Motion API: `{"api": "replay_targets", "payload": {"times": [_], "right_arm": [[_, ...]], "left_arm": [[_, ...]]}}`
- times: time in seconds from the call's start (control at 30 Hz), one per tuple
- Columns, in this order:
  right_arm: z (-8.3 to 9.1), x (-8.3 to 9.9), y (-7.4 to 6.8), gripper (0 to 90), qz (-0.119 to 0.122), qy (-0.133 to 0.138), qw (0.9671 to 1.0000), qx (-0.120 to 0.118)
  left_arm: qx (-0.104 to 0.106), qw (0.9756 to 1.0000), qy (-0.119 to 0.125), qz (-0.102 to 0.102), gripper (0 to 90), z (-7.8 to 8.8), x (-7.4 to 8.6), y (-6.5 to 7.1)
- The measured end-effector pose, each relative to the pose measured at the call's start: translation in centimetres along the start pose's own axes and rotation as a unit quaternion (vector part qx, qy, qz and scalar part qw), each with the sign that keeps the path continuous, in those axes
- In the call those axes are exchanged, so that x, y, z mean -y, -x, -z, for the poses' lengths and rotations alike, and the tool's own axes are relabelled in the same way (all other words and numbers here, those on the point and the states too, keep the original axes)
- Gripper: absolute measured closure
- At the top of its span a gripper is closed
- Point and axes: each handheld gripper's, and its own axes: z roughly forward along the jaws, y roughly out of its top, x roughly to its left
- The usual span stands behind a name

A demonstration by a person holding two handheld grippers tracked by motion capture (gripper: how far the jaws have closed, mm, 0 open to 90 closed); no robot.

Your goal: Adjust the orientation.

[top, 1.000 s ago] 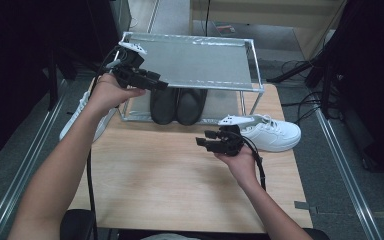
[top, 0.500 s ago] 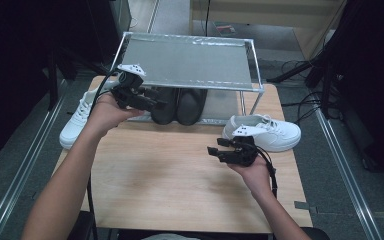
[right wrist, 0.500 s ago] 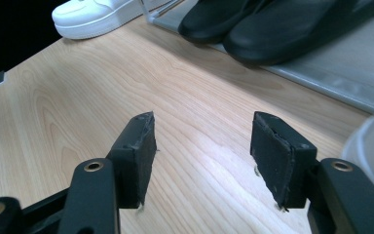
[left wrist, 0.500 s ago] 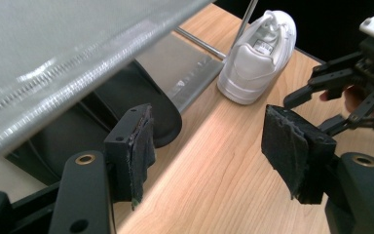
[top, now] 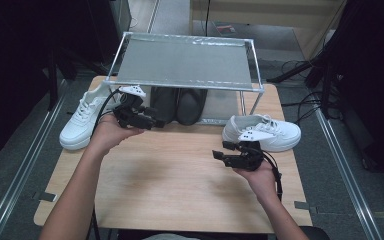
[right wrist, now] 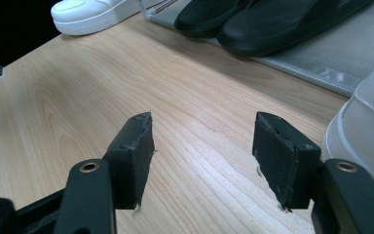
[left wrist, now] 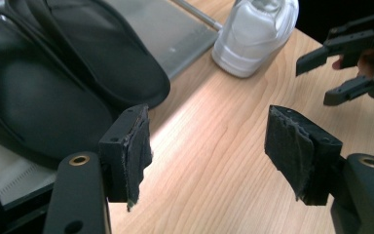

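Two white sneakers lie on the wooden table [top: 180, 185]: one at the left edge [top: 82, 120], one at the right [top: 265, 132]. A pair of black shoes [top: 177, 102] stands on the lower shelf of a metal rack [top: 185, 62]. My left gripper [top: 155, 122] hovers just before the black shoes [left wrist: 53, 73]. Its jaws [left wrist: 209, 146] have just been opening and stand wide with nothing between them. My right gripper [top: 219, 156] is beside the right sneaker [right wrist: 365, 126], pointing left. Its jaws [right wrist: 204, 151] have just been opening too, over bare wood.
The rack's mesh top shelf covers the back half of the table. Metal rails [top: 25, 165] run along both sides on the floor, with cables [top: 300, 70] at the back right. In the left gripper view the right gripper [left wrist: 331, 73] shows beyond the right sneaker [left wrist: 253, 34].
My left hand has come down from the rack's top left corner to the front of the black shoes. My right hand has drawn a little nearer and to the right. Both pairs of jaws stand wider.
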Motion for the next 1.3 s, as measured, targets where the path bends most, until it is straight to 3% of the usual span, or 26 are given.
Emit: {"api": "replay_targets", "payload": {"times": [0.07, 0.2, 0.37, 0.6, 0.73, 1.3], "right_arm": [[-0.1, 0.1, 0.0, 41.4, 0.005, -0.002, 1.0, 0.004], [-0.4, 0.1, 0.0, 41.6, 0.016, -0.007, 0.9998, 0.005], [-0.8, 0.1, -0.1, 41.7, 0.02, -0.009, 0.9998, 0.0], [-0.9, -0.2, 0.1, 41.8, 0.019, -0.003, 0.9998, 0.0], [-1.0, -0.3, 0.4, 41.8, 0.016, -0.003, 0.9999, 0.003], [-1.4, -0.4, 0.5, 41.7, 0.015, -0.01, 0.9998, 0.002]], "left_arm": [[-0.003, 1.0, -0.006, 0.003, 33.6, 0.0, 0.4, -0.1], [-0.003, 0.9999, 0.006, 0.008, 33.1, 0.4, 1.5, -0.3], [-0.017, 0.9997, 0.002, 0.017, 33.2, 0.8, 2.8, -0.8], [-0.034, 0.9992, -0.002, 0.022, 33.1, 1.4, 3.9, -1.4], [-0.039, 0.9988, 0.008, 0.029, 33.1, 2.1, 4.5, -1.8], [-0.081, 0.9942, 0.022, 0.067, 33.3, 4.9, 6.6, -4.5]]}}
